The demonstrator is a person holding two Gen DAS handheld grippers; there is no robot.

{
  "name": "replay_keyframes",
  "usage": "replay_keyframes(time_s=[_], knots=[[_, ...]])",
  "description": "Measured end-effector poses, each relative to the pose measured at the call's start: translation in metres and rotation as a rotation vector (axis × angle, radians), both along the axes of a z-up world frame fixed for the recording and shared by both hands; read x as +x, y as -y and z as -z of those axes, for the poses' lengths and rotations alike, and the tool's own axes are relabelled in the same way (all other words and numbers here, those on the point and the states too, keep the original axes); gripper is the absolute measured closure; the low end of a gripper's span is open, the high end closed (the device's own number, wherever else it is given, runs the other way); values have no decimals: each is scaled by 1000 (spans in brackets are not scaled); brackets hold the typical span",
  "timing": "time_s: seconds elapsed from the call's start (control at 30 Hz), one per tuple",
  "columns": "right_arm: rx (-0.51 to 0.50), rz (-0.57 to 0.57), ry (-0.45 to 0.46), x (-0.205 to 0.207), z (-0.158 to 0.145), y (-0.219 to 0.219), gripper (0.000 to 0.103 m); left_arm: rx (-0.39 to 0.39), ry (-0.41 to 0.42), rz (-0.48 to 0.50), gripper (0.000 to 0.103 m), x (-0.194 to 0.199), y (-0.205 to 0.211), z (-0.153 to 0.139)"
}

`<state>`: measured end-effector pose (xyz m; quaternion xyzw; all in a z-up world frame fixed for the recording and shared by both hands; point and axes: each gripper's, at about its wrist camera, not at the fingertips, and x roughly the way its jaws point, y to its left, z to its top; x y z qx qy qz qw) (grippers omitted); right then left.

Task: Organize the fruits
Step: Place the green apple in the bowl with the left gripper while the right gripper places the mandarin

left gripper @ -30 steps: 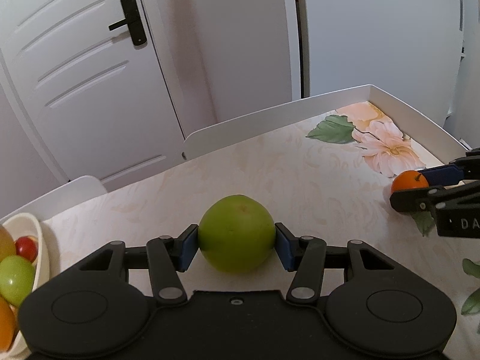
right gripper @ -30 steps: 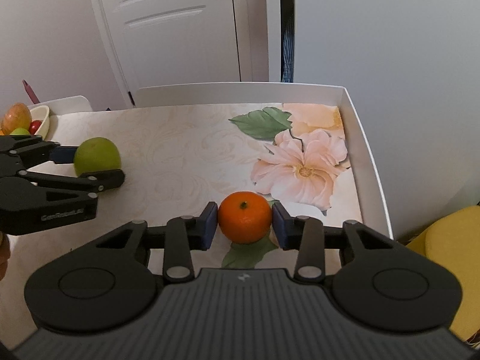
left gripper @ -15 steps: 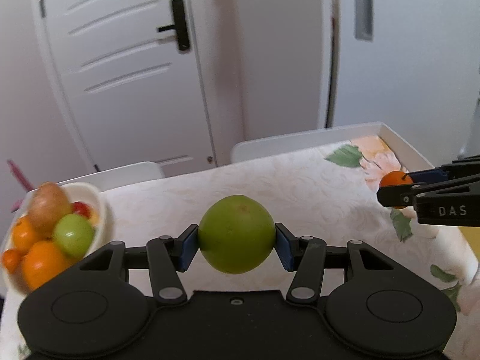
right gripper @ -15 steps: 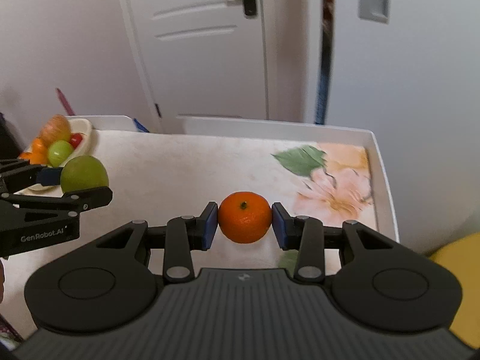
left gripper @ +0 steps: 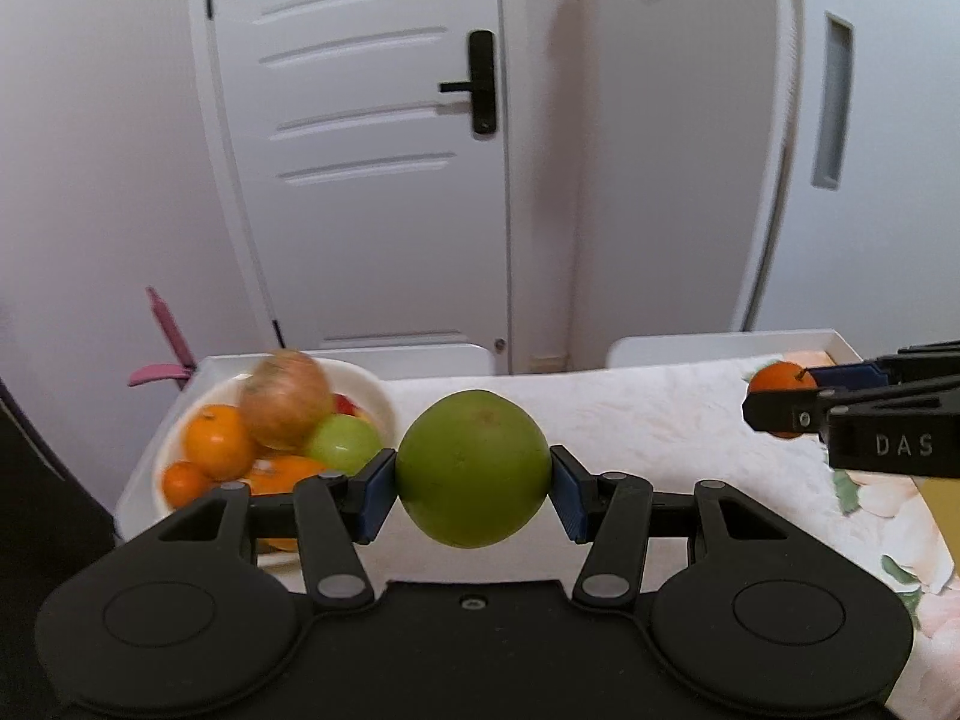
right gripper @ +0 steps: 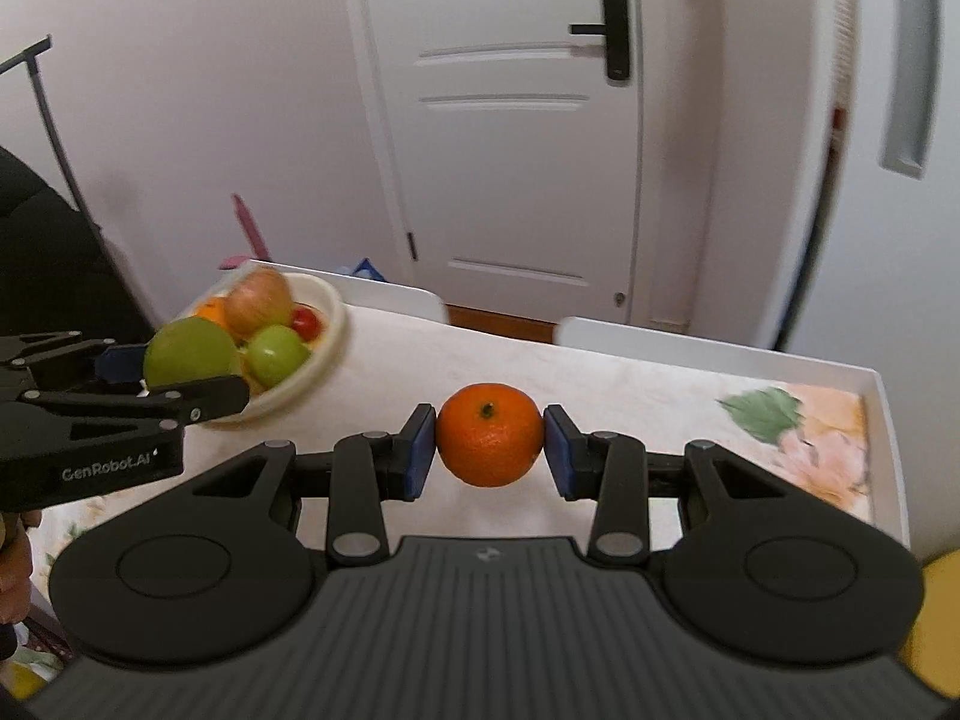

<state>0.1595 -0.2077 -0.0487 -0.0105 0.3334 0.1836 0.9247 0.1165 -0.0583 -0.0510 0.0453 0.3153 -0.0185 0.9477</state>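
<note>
My left gripper (left gripper: 474,474) is shut on a large green fruit (left gripper: 474,468) and holds it above the table, just right of the white fruit bowl (left gripper: 372,387). The bowl holds oranges, a green apple and a brownish fruit. My right gripper (right gripper: 489,438) is shut on a small orange (right gripper: 489,435), held above the table's middle. In the right wrist view the left gripper (right gripper: 180,369) with the green fruit (right gripper: 189,354) is at the left, by the bowl (right gripper: 327,330). In the left wrist view the right gripper (left gripper: 780,399) with the orange (left gripper: 777,378) is at the far right.
The table is a white-rimmed tray (right gripper: 882,408) with a floral cloth (right gripper: 810,438). A white door (left gripper: 384,168) and white chair backs (right gripper: 660,345) stand behind it. A pink object (left gripper: 162,354) is at the table's far left corner.
Both grippers have lifted and swung left with their fruits. The bowl has come closer and more central in both views.
</note>
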Motion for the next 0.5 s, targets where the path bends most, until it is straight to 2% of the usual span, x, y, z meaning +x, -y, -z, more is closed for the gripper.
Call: replay_keyframes(time_s=[0.27,0.5], knots=[[12,-19,-3,5,-6,-73,49,19,19,-11,45,4,-62,-13],[9,-10,-16,15,-1,-127,49,30,-3,1,45,20,-114,-5]])
